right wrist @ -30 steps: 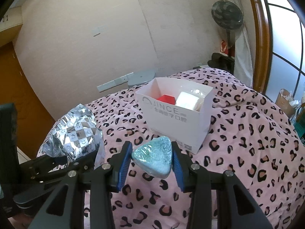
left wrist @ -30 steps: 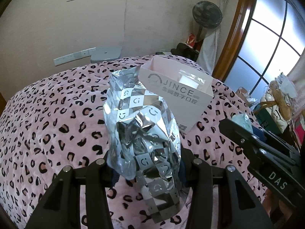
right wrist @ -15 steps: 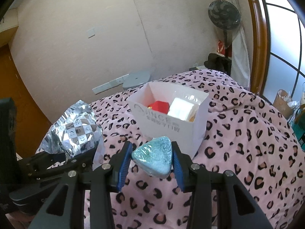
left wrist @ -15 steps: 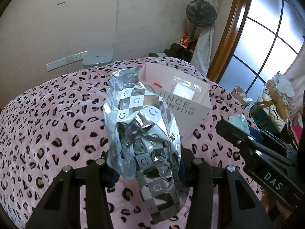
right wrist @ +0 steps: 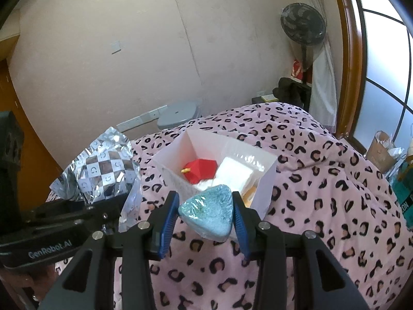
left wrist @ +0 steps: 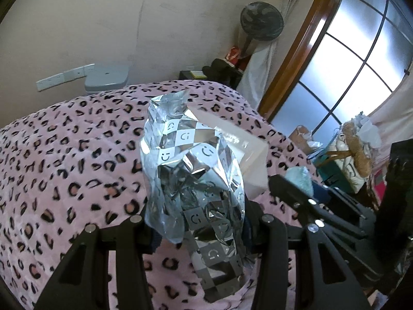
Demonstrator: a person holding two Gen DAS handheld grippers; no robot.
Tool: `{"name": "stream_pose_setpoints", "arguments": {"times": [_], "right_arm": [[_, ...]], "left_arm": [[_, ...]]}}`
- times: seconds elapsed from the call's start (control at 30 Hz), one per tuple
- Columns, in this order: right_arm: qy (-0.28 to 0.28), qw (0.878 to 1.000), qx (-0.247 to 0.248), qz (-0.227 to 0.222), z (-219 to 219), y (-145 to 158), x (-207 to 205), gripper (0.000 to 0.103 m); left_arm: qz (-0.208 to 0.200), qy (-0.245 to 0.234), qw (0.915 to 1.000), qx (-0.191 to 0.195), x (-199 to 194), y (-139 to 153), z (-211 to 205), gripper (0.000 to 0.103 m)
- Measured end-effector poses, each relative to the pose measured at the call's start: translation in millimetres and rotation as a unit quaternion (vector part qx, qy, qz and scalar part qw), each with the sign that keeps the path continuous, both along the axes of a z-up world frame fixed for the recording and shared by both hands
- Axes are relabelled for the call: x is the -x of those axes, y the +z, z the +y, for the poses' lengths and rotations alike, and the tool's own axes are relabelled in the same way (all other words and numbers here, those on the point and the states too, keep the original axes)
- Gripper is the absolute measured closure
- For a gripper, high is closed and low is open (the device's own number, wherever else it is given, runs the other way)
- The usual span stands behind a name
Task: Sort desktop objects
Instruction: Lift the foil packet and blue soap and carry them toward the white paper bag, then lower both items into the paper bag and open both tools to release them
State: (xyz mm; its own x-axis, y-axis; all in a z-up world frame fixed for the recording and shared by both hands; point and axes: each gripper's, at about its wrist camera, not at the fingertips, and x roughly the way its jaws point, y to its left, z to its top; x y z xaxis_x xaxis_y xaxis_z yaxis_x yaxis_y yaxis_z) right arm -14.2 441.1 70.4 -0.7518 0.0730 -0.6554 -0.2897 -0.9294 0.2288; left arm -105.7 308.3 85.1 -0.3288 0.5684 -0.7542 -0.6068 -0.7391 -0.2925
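Box: we saw the white cardboard box (right wrist: 260, 180) standing open on the leopard-print blanket (right wrist: 322, 206), with a red block (right wrist: 200, 169) and a white wrapped pad (right wrist: 235, 173) lying inside it.
Right claw: our right gripper (right wrist: 206, 217) was closed on a teal triangular packet (right wrist: 207, 210), its blue pads (right wrist: 167, 217) pressed to both sides, the packet hanging just before the box's near wall and above the blanket.
Left claw: our left gripper (left wrist: 198, 222) was clamped around the lower part of a crinkled silver foil bag (left wrist: 193, 178), which stood up tall between the fingers and hid much of the box behind it.
Step in hand: we judged that both items were being carried to the box, and neither was in it.
Next move: we reckoned the teal packet needed lifting over the near wall and letting go above the free space beside the white pad; the foil bag, bulky and springy, would want the remaining room and a push down.
Risk: the light box could slide on the soft blanket if nudged.
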Motion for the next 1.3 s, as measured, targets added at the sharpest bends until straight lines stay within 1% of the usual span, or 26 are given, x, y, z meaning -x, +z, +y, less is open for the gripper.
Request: {"name": "stream_pose_setpoints", "arguments": {"times": [0.1, 0.3, 0.47, 0.63, 0.77, 0.83, 0.9, 1.13, 1.3], "right_arm": [[-0.002, 1.000, 0.003, -0.006, 9, 5, 15, 0.062], [-0.013, 1.000, 0.004, -0.017, 24, 12, 38, 0.062], [-0.019, 0.999, 0.006, -0.036, 34, 6, 57, 0.062], [-0.025, 0.998, 0.024, -0.048, 44, -1, 76, 0.062], [-0.026, 0.997, 0.035, -0.058, 50, -6, 90, 0.062], [-0.025, 0.997, 0.040, -0.066, 52, -11, 95, 0.062], [-0.022, 0.996, 0.040, -0.073, 51, -17, 98, 0.062], [-0.006, 0.995, 0.026, -0.097, 40, -41, 100, 0.062], [0.002, 0.994, 0.017, -0.110, 37, -52, 103, 0.062]], "left_arm": [[-0.009, -0.013, 0.9999, -0.005, 13, 4, 13, 0.055], [-0.009, -0.022, 0.9997, 0.009, 37, 7, 35, 0.055], [-0.007, -0.029, 0.9991, 0.030, 58, 3, 51, 0.055], [-0.015, -0.043, 0.9983, 0.036, 81, 2, 62, 0.055], [-0.029, -0.068, 0.9965, 0.038, 97, 0, 71, 0.055], [-0.032, -0.086, 0.9948, 0.045, 103, -4, 76, 0.055], [-0.049, -0.097, 0.9932, 0.043, 109, -12, 78, 0.055], [-0.064, -0.109, 0.9907, 0.050, 111, -38, 84, 0.055], [-0.072, -0.104, 0.9903, 0.059, 112, -52, 85, 0.055]]}}
